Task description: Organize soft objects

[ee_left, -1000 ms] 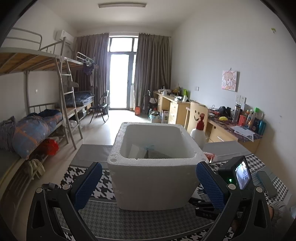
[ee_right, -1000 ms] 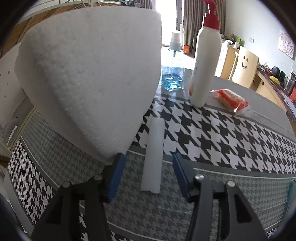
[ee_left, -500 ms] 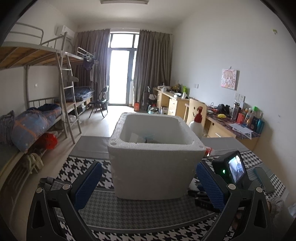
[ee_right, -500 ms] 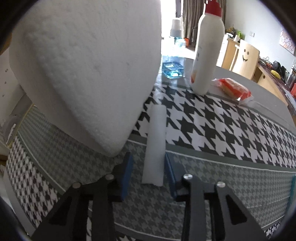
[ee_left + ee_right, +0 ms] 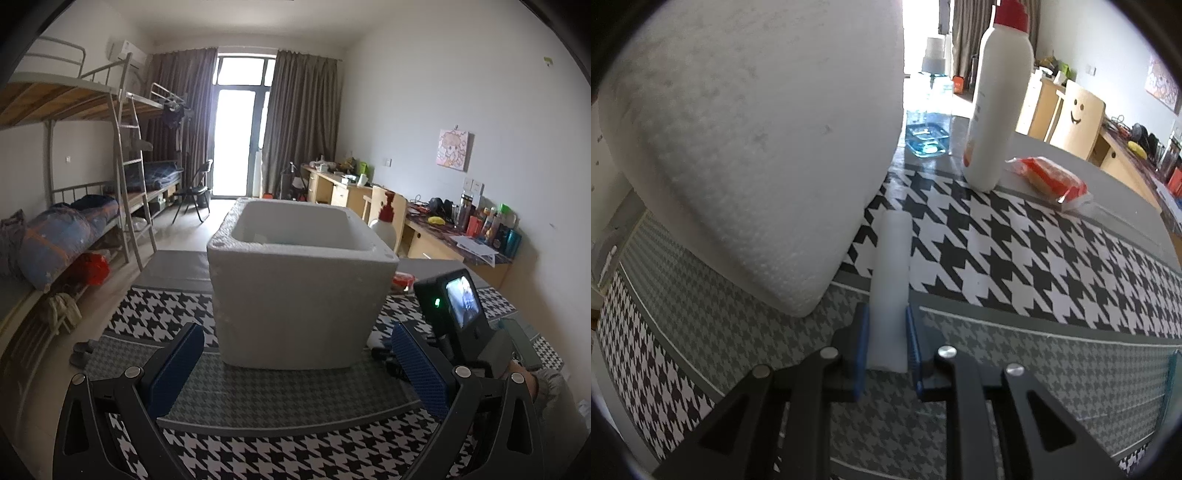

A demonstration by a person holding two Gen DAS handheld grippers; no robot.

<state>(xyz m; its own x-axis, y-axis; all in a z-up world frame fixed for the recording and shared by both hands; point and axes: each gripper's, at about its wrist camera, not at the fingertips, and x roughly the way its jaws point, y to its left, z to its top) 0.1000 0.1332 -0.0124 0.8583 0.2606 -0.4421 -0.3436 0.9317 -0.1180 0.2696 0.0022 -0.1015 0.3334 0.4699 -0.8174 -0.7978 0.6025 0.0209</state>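
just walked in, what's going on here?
A person is tidying soft items with handheld tongs. The right tongs are closing on the near end of a white foam strip lying on the houndstooth cloth, beside the white foam box. The left tongs are open and empty, aimed at that box. A white pump bottle and an orange packet sit behind.

Two tong-mounted fisheyes over one worktop (image 5: 229, 398)

The left view looks nearly level across the room, foam box (image 5: 301, 295) near; the right view tilts steeply down, close to the cloth. Both share the box (image 5: 757, 147) and red-capped bottle (image 5: 997, 96).
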